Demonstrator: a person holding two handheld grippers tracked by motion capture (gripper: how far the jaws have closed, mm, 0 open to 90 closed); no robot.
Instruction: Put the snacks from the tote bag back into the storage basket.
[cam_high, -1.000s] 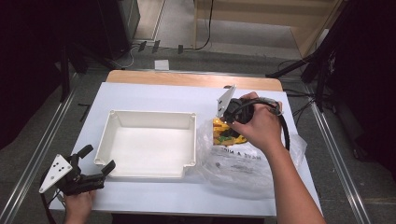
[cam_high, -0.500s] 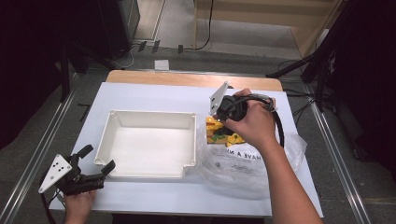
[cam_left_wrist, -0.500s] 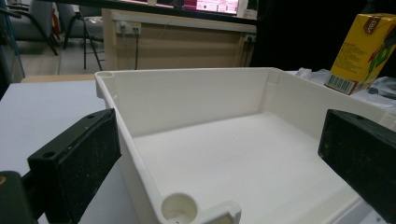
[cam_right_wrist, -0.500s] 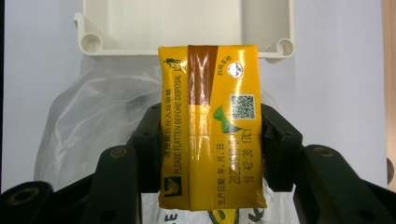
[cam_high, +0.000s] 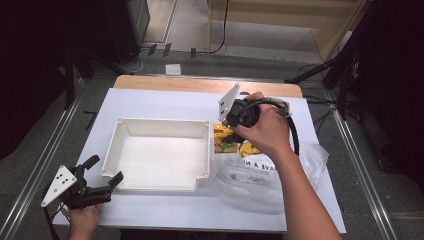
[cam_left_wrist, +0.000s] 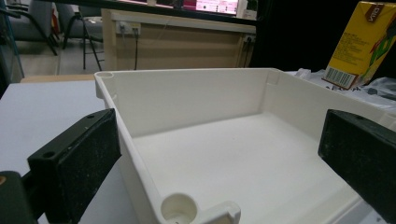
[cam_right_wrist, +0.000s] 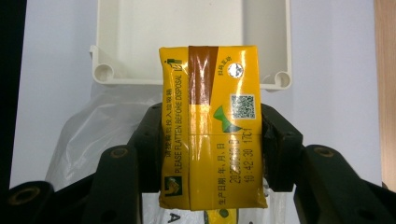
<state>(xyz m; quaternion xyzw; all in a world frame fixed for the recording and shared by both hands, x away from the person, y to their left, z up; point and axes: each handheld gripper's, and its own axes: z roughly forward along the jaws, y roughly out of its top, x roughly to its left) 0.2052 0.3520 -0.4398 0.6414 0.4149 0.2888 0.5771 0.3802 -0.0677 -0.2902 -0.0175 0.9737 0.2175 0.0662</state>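
A yellow drink carton (cam_right_wrist: 212, 93) is clamped between the pads of my right gripper (cam_right_wrist: 212, 135), which is shut on its two sides. In the high view this carton (cam_high: 221, 135) hangs just above the mouth of a clear plastic bag (cam_high: 260, 175), beside the right wall of a white tray (cam_high: 160, 122). More yellow cartons (cam_high: 248, 149) lie inside the bag. My left gripper (cam_high: 105, 170) rests open at the tray's near left corner, with its jaws wide apart on either side of that corner (cam_left_wrist: 187, 210). The lifted carton (cam_left_wrist: 362, 42) shows beyond the tray's far wall.
The tray's inside is bare. The white table top (cam_high: 165, 102) ends in a wooden strip (cam_high: 200, 85) at the far side. Metal rails (cam_high: 360, 170) run along both sides of the table, and dark stands and cables lie on the floor beyond.
My right gripper has risen and moved left with the carton, out of the bag's mouth and closer to the tray's right wall. The left gripper has stayed where it was.
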